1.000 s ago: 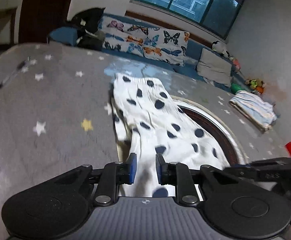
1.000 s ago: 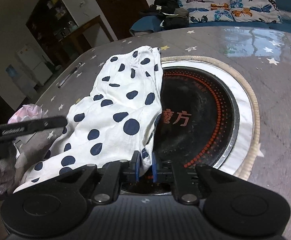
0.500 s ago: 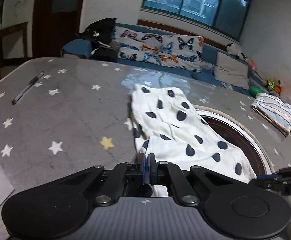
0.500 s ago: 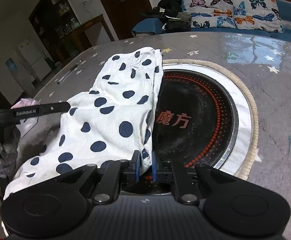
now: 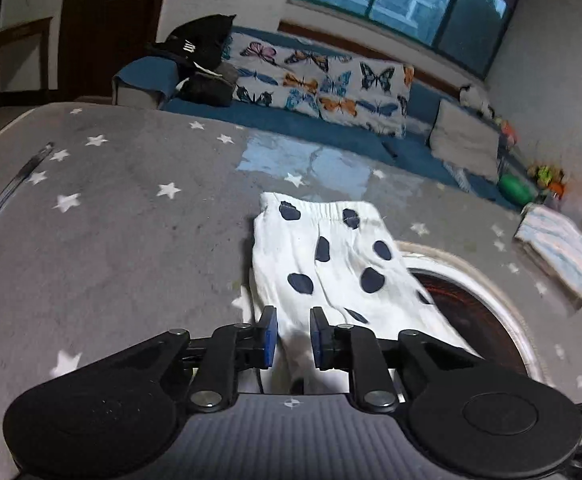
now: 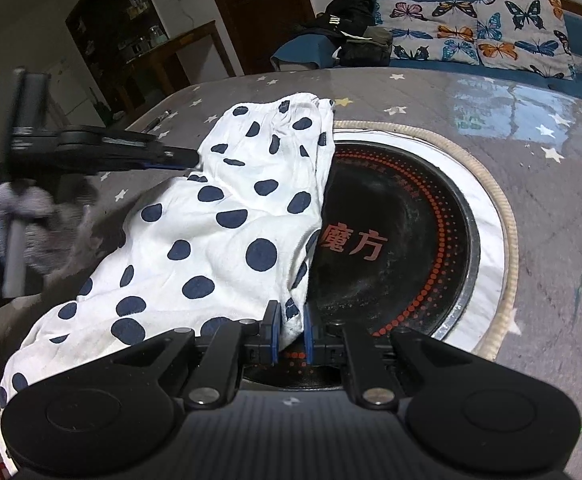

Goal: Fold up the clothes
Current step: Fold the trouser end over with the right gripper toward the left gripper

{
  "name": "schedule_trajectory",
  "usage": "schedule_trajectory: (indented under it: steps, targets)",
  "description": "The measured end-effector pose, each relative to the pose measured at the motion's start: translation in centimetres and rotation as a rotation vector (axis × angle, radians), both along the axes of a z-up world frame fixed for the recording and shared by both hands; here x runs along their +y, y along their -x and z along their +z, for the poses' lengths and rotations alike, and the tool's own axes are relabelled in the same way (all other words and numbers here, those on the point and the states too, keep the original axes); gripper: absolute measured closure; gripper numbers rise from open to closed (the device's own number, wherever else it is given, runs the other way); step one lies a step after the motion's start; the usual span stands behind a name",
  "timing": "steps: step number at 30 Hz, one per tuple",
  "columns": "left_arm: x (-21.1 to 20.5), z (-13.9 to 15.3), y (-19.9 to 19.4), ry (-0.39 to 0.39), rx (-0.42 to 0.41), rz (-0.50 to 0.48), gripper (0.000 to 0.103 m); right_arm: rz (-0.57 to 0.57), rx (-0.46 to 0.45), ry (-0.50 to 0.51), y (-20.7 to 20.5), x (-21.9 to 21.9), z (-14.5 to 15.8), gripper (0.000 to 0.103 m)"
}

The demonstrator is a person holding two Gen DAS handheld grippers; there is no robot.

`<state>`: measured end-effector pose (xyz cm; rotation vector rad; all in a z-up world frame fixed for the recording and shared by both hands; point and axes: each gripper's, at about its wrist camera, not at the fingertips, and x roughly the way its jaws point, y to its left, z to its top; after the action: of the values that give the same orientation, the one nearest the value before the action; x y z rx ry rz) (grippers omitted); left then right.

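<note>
Garment: white trousers with navy polka dots (image 6: 227, 236) are lying across a grey star-printed table (image 5: 123, 208), one side draping over the edge of a round black hotplate (image 6: 403, 240) set into the tabletop.
Waistband: the elastic end (image 5: 323, 210) is resting farthest from both cameras.
Left tongs (image 5: 293, 338): the jaws are opening, standing a little apart, with white cloth showing between them; the blue pads are not pressing on it.
Right tongs (image 6: 291, 334): they are nearly closed and are pinching a fold of the dotted fabric at its near edge, probably to anchor that corner.
Stage: judging by the loose, wrinkled cloth, the folding is looking only partly done.
Background: a sofa with butterfly cushions (image 5: 323, 84) is sitting behind the table, and a folded striped cloth (image 5: 559, 248) is lying at the right.
</note>
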<state>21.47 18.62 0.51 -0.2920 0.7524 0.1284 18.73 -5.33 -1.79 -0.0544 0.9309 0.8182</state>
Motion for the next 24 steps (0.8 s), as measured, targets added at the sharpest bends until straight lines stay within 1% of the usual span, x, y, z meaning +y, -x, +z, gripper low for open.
schedule_trajectory:
  steps: [2, 3, 5, 9, 10, 12, 14, 17, 18, 19, 21, 22, 23, 24]
  targets:
    - [0.0, -0.7, -0.9, -0.029, 0.011, -0.004, 0.090, -0.002, 0.004, -0.003, 0.0, -0.1, 0.0, 0.092]
    - [0.0, -0.9, -1.2, -0.051, 0.007, -0.010, 0.094, -0.001, 0.004, -0.003, 0.0, -0.2, 0.0, 0.092]
    - [-0.1, -0.9, -1.7, -0.105, -0.008, -0.023, 0.099, 0.002, 0.001, -0.001, 0.1, -0.2, 0.0, 0.092]
    - [0.2, -0.9, -3.4, -0.206, -0.024, -0.019, 0.100, 0.007, -0.008, 0.005, 0.2, -0.2, -0.1, 0.092]
    - [0.5, -1.1, -3.8, -0.212, -0.016, -0.013, 0.100, 0.008, -0.011, 0.007, 0.3, -0.1, -0.1, 0.092]
    - [1.1, -1.6, -4.5, -0.214, 0.005, -0.001, 0.100, 0.011, -0.016, 0.010, 0.4, -0.1, -0.1, 0.092]
    - [1.4, -1.5, -4.6, -0.214, 0.005, 0.007, 0.100, 0.012, -0.025, 0.019, 0.4, -0.2, 0.2, 0.090]
    - [1.7, -0.7, -4.3, -0.184, -0.020, 0.018, 0.098, 0.008, -0.039, 0.012, 0.2, -0.6, 0.8, 0.089]
    - [1.8, -0.4, -4.3, -0.165, -0.032, 0.017, 0.098, 0.007, -0.045, 0.006, 0.2, -0.7, 1.1, 0.087]
    - [1.8, 0.0, -4.4, -0.143, -0.043, 0.014, 0.097, 0.006, -0.051, -0.003, 0.1, -0.7, 1.4, 0.087]
    - [1.6, 0.5, -4.9, -0.135, -0.059, 0.008, 0.090, 0.012, -0.062, -0.026, 0.1, -0.7, 1.9, 0.086]
    - [1.4, 0.6, -5.3, -0.143, -0.061, 0.006, 0.082, 0.022, -0.068, -0.041, 0.2, -0.5, 2.2, 0.086]
    - [1.2, 0.5, -5.8, -0.146, -0.056, 0.000, 0.079, 0.034, -0.071, -0.054, 0.3, -0.3, 2.4, 0.086]
    - [1.1, 0.2, -6.4, -0.142, -0.044, -0.009, 0.079, 0.048, -0.073, -0.062, 0.4, -0.1, 2.6, 0.086]
